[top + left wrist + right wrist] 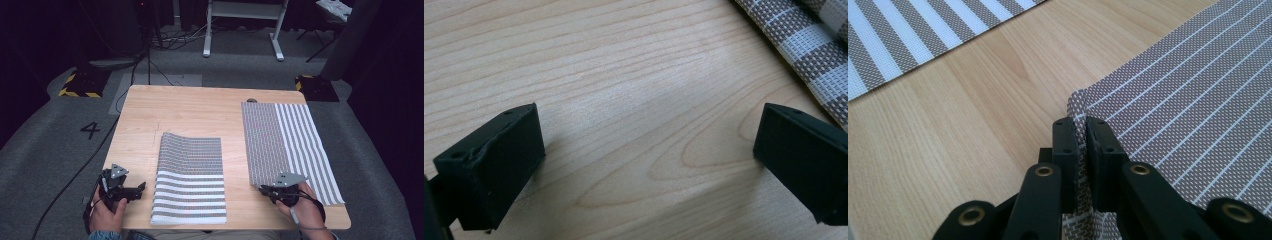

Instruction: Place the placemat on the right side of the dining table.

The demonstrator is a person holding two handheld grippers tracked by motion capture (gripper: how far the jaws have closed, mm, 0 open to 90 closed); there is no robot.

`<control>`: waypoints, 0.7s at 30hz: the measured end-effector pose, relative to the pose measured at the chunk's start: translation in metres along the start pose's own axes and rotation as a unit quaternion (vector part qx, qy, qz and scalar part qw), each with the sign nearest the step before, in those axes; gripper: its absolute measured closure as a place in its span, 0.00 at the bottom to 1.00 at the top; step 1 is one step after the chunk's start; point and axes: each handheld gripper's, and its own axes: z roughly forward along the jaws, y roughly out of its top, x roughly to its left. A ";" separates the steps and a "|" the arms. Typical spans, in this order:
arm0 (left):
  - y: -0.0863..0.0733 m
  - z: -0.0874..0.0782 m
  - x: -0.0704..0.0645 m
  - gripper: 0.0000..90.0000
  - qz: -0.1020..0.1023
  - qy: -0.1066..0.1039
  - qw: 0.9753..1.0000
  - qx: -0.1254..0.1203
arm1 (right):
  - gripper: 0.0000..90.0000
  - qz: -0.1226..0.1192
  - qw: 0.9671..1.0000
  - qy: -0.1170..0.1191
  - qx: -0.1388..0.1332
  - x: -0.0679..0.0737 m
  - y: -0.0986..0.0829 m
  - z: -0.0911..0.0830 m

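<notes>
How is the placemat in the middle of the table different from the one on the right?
The middle placemat lies folded, untouched; the right placemat lies longer, spread along the table. The right claw pinches the right placemat's near corner; the open left claw rests beside the middle one. Both are woven, brown-and-white striped.

I'm working in what is looking like a lab or recording studio. Beyond the wooden table, cables are trailing over grey carpet, hazard-striped blocks are sitting beside it, and dark curtains are hanging behind.
</notes>
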 end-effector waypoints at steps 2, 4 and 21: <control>0.000 0.000 0.000 0.00 0.000 0.000 1.000 0.000 | 0.94 0.000 1.000 0.003 0.001 0.002 0.000 0.000; 0.000 0.000 0.000 0.00 0.000 0.000 1.000 0.000 | 0.93 0.001 1.000 0.004 0.003 0.002 0.000 0.000; 0.000 0.000 0.000 0.00 0.000 0.000 1.000 0.000 | 0.93 0.019 1.000 0.010 0.001 0.000 -0.004 -0.005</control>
